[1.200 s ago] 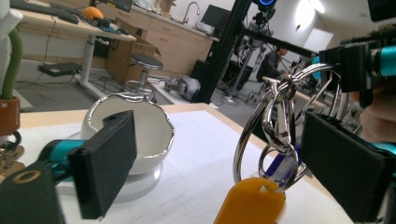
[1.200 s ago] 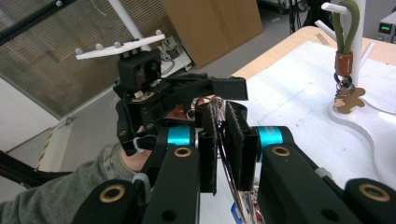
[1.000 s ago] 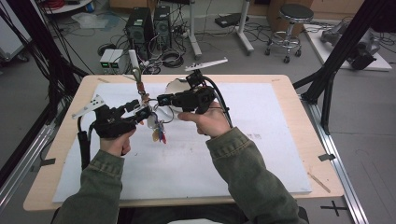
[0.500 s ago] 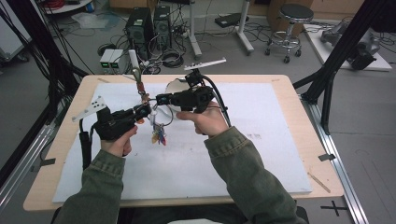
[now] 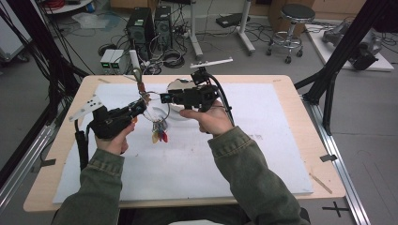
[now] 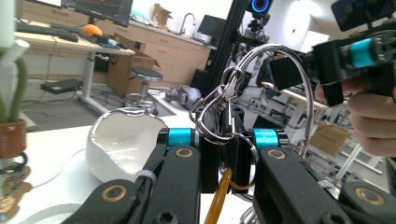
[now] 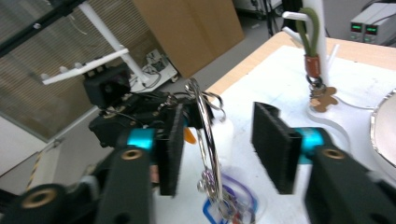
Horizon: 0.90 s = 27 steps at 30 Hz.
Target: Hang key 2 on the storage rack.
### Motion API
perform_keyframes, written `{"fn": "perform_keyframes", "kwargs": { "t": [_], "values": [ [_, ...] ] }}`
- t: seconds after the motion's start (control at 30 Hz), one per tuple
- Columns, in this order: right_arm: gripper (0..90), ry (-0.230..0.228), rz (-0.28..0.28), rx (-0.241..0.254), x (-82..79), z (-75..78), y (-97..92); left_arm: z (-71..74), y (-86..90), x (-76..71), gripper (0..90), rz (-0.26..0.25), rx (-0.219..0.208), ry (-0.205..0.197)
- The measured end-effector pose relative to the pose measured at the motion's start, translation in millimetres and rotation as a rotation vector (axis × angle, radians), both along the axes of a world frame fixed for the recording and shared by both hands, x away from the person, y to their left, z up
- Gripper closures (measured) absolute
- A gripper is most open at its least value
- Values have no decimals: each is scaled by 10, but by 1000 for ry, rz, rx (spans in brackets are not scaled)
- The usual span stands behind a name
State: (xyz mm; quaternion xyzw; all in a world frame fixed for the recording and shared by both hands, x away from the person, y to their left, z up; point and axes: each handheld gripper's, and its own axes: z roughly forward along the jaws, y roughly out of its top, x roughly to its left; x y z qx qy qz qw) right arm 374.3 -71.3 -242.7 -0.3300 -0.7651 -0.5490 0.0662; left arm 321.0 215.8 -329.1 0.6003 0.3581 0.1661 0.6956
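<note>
A large wire key ring [image 6: 306, 88] carries smaller rings and coloured tags [image 5: 158, 133] that hang below it. My left gripper [image 5: 140, 105] has just been closing and is shut on the cluster of small rings [image 6: 224, 116] at its fingertips [image 6: 223, 140]. My right gripper [image 5: 164, 98] faces it from the right. Its jaws have just been opening and now stand apart [image 7: 219, 126]. The wire ring [image 7: 205, 135] passes between the pads without touching either. Both are held above the white mat.
A white bowl [image 5: 176, 85] sits just behind the grippers and also shows in the left gripper view [image 6: 121, 140]. A white stand [image 5: 133, 58] at the back left holds an olive lanyard [image 7: 308, 35] with a small charm [image 7: 323, 100]. The wooden table [image 5: 281, 79] carries the mat [image 5: 263, 140].
The left gripper's jaws closed on the small rings. The right gripper's jaws let go of the wire ring and opened. Both hands stayed where they were.
</note>
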Motion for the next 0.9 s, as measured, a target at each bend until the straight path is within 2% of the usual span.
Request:
{"fn": "perform_keyframes", "kwargs": {
  "t": [0.13,0.3,0.57,0.9],
  "values": [
    [248,-3,-27,-26,-1,-18,-16,0,33,12,859,11,-8,11],
    [121,-18,-67,-72,-16,-79,-40,-5,64,31,859,30,-3,13],
    [89,-38,-66,-66,-18,-196,-220,42,154,35,861,62,9,7],
    [89,-84,-129,-95,-51,-343,-500,131,247,63,862,106,24,-5]
  ]
}}
